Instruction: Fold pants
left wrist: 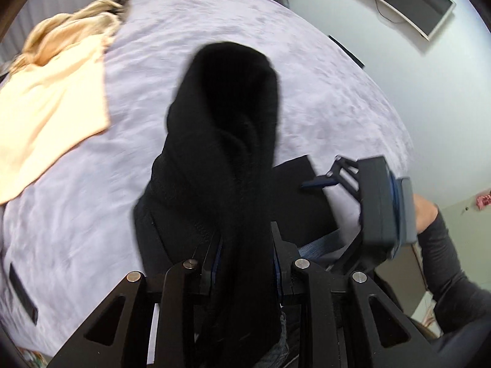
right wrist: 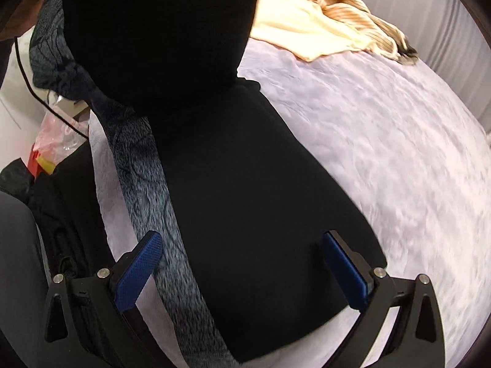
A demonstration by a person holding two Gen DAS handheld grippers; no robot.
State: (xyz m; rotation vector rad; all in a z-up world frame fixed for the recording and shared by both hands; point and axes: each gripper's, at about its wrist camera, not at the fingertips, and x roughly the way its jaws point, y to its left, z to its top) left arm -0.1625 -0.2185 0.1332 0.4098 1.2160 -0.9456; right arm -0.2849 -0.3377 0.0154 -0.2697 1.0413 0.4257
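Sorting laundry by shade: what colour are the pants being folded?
Black; the pants show best in the right wrist view, spread on the lilac bedspread.

The pants point(left wrist: 221, 141) I hold are black all over, and my finger pads point(right wrist: 138, 271) are bright blue with tiny bumps. The bed cover point(left wrist: 322, 92) is pale purple, and at its far corner lie a light yellow cloth point(left wrist: 52, 116) and a tan striped cloth point(right wrist: 353, 9). By the near edge runs a grey-blue cloth point(right wrist: 153, 190) with dark squiggly lines.
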